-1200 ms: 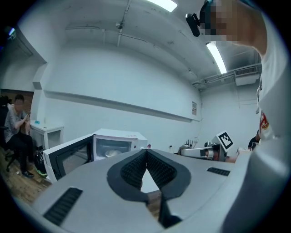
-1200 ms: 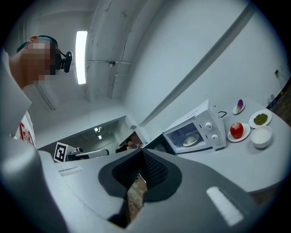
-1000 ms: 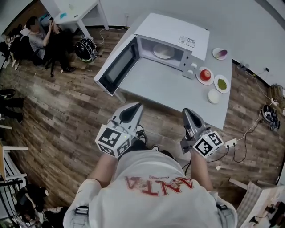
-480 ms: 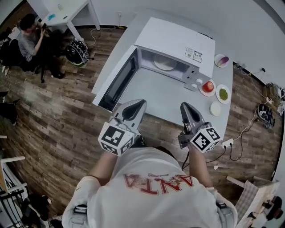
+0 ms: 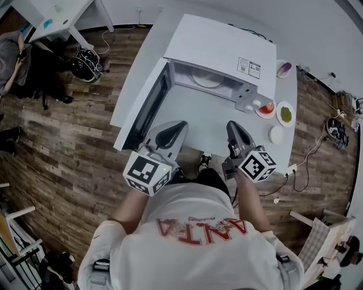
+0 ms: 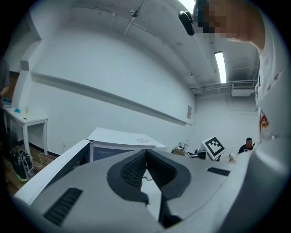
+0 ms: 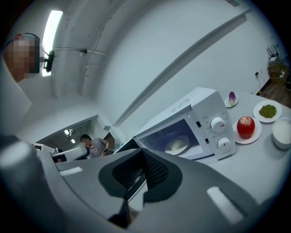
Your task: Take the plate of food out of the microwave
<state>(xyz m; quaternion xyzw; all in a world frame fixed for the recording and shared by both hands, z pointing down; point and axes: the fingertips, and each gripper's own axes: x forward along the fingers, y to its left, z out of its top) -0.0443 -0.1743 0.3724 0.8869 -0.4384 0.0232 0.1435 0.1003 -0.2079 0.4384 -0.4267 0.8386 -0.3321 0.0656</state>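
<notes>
We hold the left gripper [image 5: 170,135] and the right gripper [image 5: 237,133] above the near edge of the table [image 5: 198,116], jaws pressed together, empty. The plate of food [image 5: 207,79] sits inside the open microwave [image 5: 221,42] at the far edge.

In the head view the far part of the plate [image 5: 207,80] is hidden under the roof of the microwave [image 5: 221,45], and what lies on it cannot be told there. In the right gripper view only a pale mound is made out on it. In the left gripper view most of the microwave's inside is hidden behind the left gripper [image 6: 146,154]. The print on the label [image 5: 249,67] is too small to be read. The purple thing in the far right dish [image 5: 283,69] cannot be named. The white bowl [image 7: 283,132] is cut off at the right edge, the seated person [image 5: 8,54] at the left edge, and the small table [image 5: 54,14] at the far edge.
</notes>
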